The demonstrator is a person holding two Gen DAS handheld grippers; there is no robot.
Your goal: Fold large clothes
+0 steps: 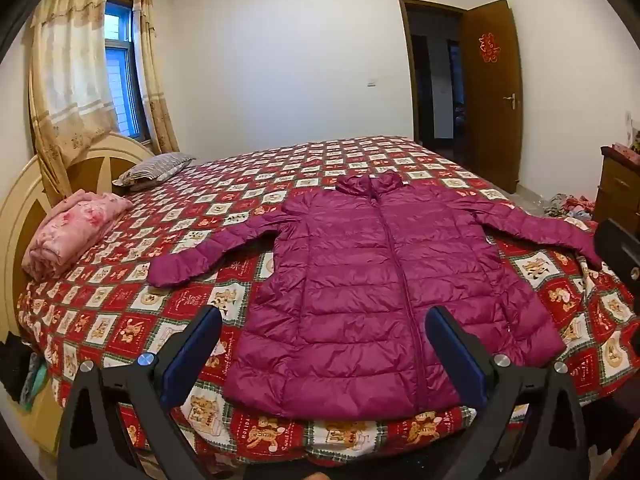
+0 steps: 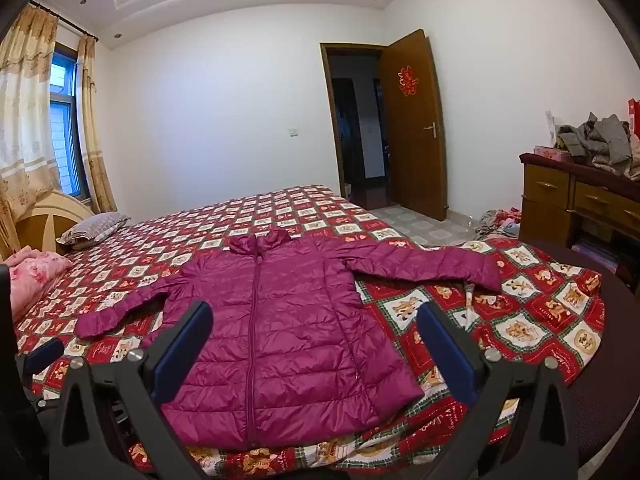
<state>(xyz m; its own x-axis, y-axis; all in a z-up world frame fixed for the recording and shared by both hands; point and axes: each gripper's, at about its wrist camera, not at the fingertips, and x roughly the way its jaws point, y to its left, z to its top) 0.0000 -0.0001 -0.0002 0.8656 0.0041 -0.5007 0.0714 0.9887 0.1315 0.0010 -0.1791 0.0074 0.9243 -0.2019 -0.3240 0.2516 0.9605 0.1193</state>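
Magenta and glossy, a quilted down jacket (image 1: 384, 288) lies zipped and face-up on the near side of a bed (image 1: 120, 320) under a red teddy-bear patchwork cover, sleeves spread left and right, collar toward the far wall. The left gripper (image 1: 324, 344) and right gripper (image 2: 316, 340) hang above its hem, both spread wide and holding nothing. The puffy shell looks light, soft and slippery, likely to spring back from a crease; a sleeve cuff or shoulder seam seems the surest pinch. A folded pink blanket (image 1: 76, 228) sits well apart by the headboard.
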